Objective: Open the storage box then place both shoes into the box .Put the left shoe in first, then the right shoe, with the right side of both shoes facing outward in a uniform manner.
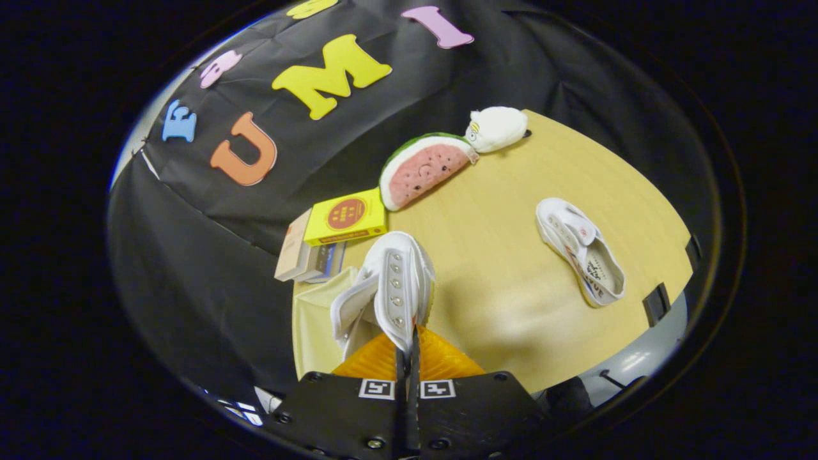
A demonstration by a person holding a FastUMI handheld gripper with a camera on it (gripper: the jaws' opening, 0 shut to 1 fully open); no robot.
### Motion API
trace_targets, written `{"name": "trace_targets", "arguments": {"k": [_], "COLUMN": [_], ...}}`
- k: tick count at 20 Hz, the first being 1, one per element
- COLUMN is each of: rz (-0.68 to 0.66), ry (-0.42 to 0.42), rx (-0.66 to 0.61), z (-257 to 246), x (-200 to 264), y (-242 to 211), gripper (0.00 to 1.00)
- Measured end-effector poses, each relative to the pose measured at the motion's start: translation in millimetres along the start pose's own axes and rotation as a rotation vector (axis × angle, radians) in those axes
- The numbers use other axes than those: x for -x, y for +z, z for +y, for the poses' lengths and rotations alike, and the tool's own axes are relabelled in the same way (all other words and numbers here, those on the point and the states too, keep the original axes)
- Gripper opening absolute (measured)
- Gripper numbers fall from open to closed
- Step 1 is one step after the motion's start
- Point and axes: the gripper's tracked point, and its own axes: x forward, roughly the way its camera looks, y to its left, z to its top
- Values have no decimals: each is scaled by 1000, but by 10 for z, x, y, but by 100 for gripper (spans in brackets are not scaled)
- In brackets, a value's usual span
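The fingers sit almost pressed together, pinching a thin edge of a white shoe between them. Both fingers press on it, and the shoe hangs lifted just ahead of the tips, its row of metal eyelets facing the camera and its collar flopping open to one side. Which end of the shoe the fingers grip is hard to tell, since the shoe hides its own far part.

Directly beneath the held shoe, close to the fingers, is an orange ribbed surface. Next to that, on the left, lies a pale yellowish panel that seems to belong to the storage box, though its full shape cannot be made out.

Past these spreads the light wooden tabletop. On it, well apart from the held shoe and off to the right of the fingers, the second white shoe lies on its side with its opening and printed insole showing.

Farther on, beyond the held shoe and to its left, a yellow box with a red round mark rests on top of a small stack of other boxes at the tabletop's edge. Just beside the yellow box lies a plush watermelon slice, and touching its far tip is a small white plush toy, near the black cloth wall.
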Motion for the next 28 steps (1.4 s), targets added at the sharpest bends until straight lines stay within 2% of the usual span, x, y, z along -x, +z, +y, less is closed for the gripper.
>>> {"name": "trace_targets", "arguments": {"k": [5,13,17,28], "rz": [-7,71,94,111], "ry": [39,53,38,-58], "rx": [33,34,15,17], "z": [722,1455,1526,1260], "x": [-69,-689,-940,-1467], "y": [-225,-844,-1019,-1256], "gripper": [0,0,0,0]}}
